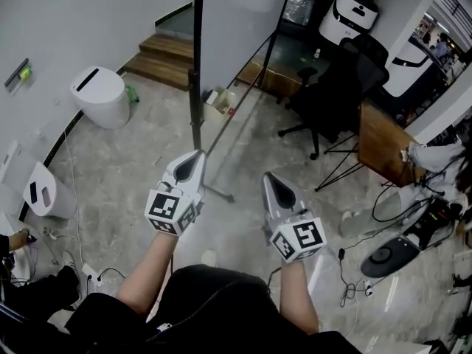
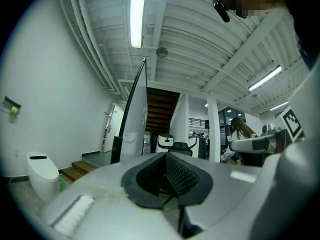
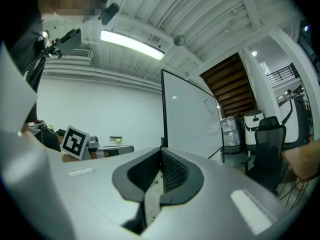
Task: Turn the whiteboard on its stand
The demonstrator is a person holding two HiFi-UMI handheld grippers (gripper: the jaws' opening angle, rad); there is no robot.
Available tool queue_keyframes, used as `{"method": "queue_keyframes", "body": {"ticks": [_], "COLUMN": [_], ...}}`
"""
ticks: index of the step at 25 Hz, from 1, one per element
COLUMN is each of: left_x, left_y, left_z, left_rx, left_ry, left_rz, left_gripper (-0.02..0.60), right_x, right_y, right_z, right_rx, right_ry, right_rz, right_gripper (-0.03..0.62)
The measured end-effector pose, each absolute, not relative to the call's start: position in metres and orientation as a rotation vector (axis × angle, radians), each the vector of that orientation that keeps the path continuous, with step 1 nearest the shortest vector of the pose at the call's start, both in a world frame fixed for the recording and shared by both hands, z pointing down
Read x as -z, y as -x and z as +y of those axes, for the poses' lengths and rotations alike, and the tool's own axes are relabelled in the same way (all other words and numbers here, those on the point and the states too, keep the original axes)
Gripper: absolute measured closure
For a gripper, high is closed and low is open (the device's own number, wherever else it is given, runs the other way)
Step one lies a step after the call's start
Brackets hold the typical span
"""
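Facing whiteboard [image 3: 190, 119] with left gripper [image 1: 198, 155] and right gripper [image 1: 269, 177], jaws pressed together, empty. Could skate off the frame when pushing, or swing it into office chair [image 1: 335, 94] nearby.

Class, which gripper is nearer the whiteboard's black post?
The left gripper, its tip beside the post; the right gripper sits farther aside.

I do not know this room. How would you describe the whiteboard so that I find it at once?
Start at the wooden steps on the far side of the room. Just in front of them stands the whiteboard, between a white round bin and a black office chair. Only it is a tall, flat white panel in a thin dark frame on slim legs.
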State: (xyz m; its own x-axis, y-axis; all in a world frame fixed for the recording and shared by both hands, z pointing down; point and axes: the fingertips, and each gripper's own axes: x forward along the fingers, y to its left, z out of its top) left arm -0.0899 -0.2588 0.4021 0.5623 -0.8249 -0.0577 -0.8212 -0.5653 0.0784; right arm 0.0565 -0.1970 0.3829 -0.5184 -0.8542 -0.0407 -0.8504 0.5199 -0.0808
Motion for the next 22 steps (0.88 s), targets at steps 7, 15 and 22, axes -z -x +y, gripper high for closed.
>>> {"method": "queue_keyframes", "body": {"ticks": [7, 15, 22], "left_x": [-0.411, -0.422, -0.408], "left_y": [0.109, 0.112, 0.115], "left_z": [-0.299, -0.336, -0.373], "left_rx": [0.11, 0.003, -0.011], "left_ry": [-2.765, -2.812, -2.795], "left_rz": [-1.426, -1.449, -1.54], "left_gripper": [0.578, 0.577, 0.565], "right_x": [-0.387, -0.394, -0.386], "right_y": [-0.042, -0.037, -0.047], "right_z": [-0.224, -0.241, -0.263], "right_rx": [0.083, 0.1, 0.072], "right_ry": [1.55, 1.531, 1.501], "right_rz": [2.665, 2.679, 2.691], "right_gripper": [0.585, 0.585, 0.585]}}
